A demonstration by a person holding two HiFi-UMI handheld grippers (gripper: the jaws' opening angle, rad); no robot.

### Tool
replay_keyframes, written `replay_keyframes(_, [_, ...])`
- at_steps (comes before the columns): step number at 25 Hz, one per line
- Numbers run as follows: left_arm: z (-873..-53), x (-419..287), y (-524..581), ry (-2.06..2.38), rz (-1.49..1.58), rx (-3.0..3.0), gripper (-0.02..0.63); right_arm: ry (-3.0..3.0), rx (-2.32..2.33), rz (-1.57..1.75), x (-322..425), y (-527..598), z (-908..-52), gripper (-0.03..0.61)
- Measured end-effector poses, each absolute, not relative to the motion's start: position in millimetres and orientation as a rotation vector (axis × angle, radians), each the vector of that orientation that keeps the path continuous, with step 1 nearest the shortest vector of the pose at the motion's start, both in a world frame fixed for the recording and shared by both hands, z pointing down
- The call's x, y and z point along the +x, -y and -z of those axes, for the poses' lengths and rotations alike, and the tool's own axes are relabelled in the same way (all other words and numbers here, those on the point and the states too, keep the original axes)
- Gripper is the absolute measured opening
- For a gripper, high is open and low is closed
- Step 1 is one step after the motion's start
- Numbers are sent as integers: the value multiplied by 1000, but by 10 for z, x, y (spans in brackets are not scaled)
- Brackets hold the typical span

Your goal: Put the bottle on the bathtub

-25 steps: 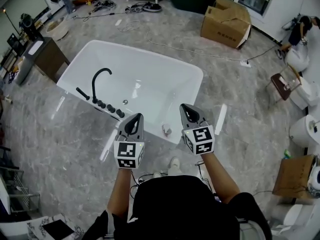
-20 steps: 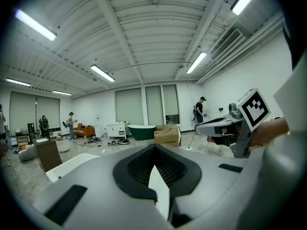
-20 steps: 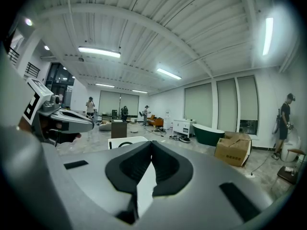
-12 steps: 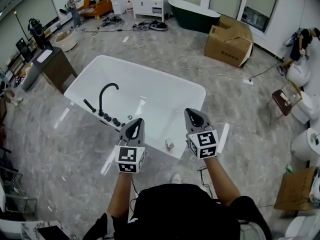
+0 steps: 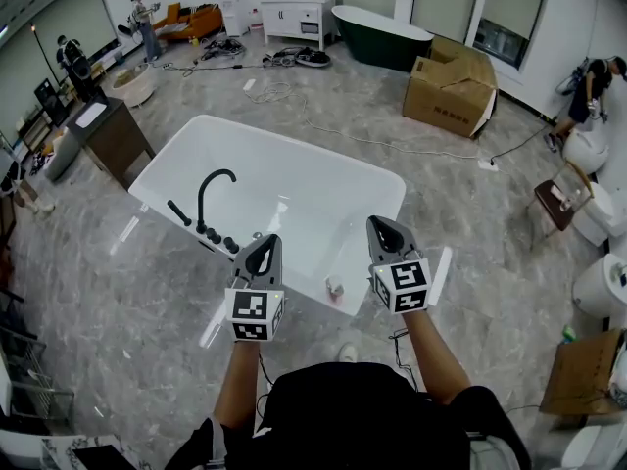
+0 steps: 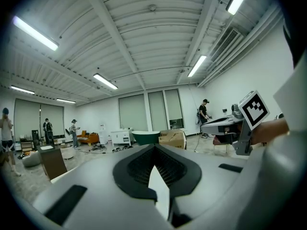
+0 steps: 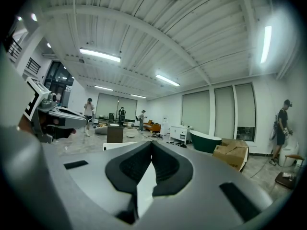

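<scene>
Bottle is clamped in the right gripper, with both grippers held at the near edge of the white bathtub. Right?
No. The bottle sits on the near rim of the white bathtub, apart from the right gripper, as the head view shows. The right gripper view shows its jaws together on nothing. The rest holds.

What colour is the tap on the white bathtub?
The tap is black, clearest in the head view.
</scene>
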State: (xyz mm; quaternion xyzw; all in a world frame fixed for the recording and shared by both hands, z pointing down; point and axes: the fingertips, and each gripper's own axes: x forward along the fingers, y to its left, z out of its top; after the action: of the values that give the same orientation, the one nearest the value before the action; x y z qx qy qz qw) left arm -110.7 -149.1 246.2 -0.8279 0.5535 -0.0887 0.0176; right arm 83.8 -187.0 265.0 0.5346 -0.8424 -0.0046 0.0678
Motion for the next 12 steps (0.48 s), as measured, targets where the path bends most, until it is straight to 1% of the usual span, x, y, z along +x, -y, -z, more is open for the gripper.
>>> replay_keyframes(12, [-2510,-1040,1507,-1722,270,-2579,12,2537,1609,-39,899,1852,-2784,23])
